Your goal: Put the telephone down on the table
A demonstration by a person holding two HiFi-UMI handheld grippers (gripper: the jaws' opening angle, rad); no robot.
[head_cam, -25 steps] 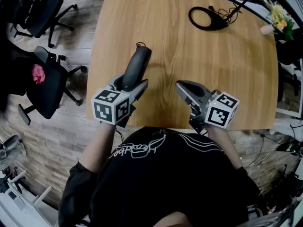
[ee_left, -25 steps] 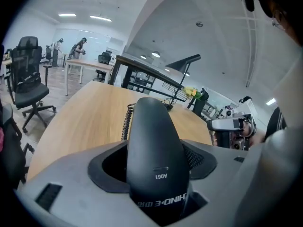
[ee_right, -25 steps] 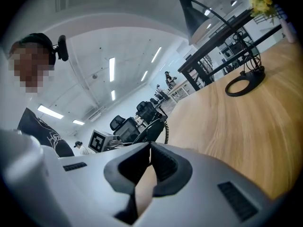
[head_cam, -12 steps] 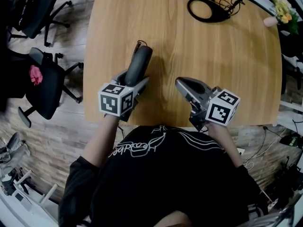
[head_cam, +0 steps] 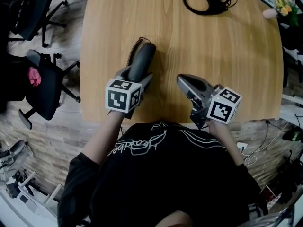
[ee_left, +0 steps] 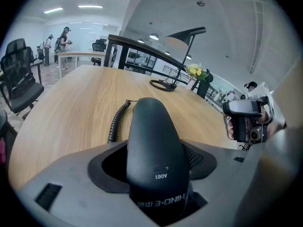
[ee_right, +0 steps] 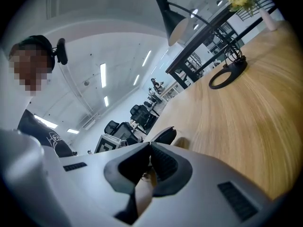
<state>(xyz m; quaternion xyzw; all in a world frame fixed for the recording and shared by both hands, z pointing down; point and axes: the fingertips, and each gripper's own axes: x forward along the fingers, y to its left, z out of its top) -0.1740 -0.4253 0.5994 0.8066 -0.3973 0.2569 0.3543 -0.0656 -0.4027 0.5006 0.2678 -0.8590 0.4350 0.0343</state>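
Note:
A black telephone handset (head_cam: 142, 60) with a coiled cord (head_cam: 134, 48) sticks forward out of my left gripper (head_cam: 137, 74), which is shut on its near end. In the left gripper view the handset (ee_left: 154, 150) fills the space between the jaws, its far tip over the wooden table (ee_left: 71, 98) and the cord (ee_left: 118, 119) trailing left. Whether it touches the table I cannot tell. My right gripper (head_cam: 185, 82) hovers near the table's front edge to the right, jaws shut with nothing between them (ee_right: 149, 167).
A black lamp base (head_cam: 204, 2) with cables sits at the table's far side, with flowers (head_cam: 279, 4) at the far right corner. Office chairs (head_cam: 40, 84) stand on the floor left of the table (head_cam: 227, 56).
My left gripper and the handset have shifted slightly right and forward. The right gripper has stayed nearly in place.

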